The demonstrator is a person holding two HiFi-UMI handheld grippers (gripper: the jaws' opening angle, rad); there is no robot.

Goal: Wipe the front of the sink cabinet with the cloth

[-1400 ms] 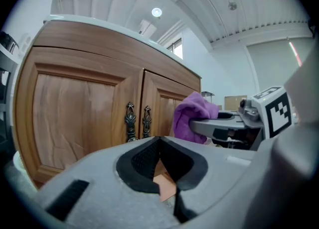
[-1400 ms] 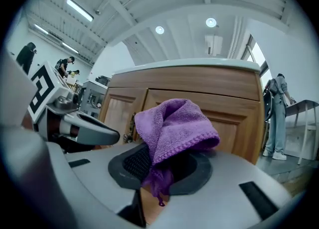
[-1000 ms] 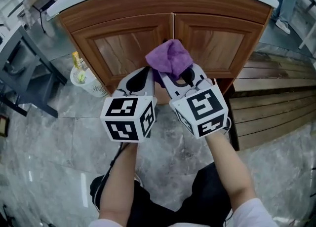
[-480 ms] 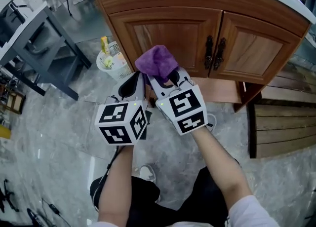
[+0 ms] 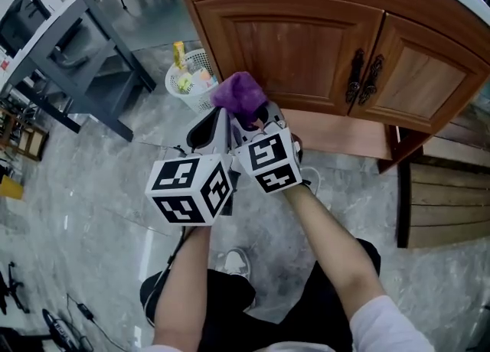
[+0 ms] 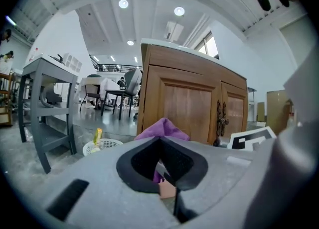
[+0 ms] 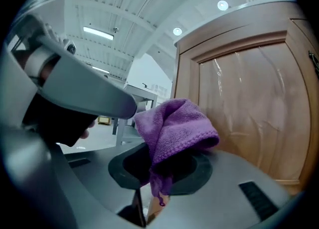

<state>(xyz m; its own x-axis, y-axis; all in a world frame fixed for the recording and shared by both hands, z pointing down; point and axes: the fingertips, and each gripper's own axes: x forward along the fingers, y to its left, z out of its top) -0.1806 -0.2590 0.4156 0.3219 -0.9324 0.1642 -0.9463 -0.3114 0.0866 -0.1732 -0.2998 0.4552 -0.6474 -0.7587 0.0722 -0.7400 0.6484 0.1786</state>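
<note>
Right gripper view: cloth [image 7: 174, 128] clamped; head view: basket [image 5: 184, 95] nr cabinet [image 5: 298, 44].

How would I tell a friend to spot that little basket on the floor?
Find the wooden sink cabinet, then drop to the floor at its left corner in the head view, beside the grey table. The basket there is the only white, round, lattice-walled thing, with something yellow sticking out.
</note>
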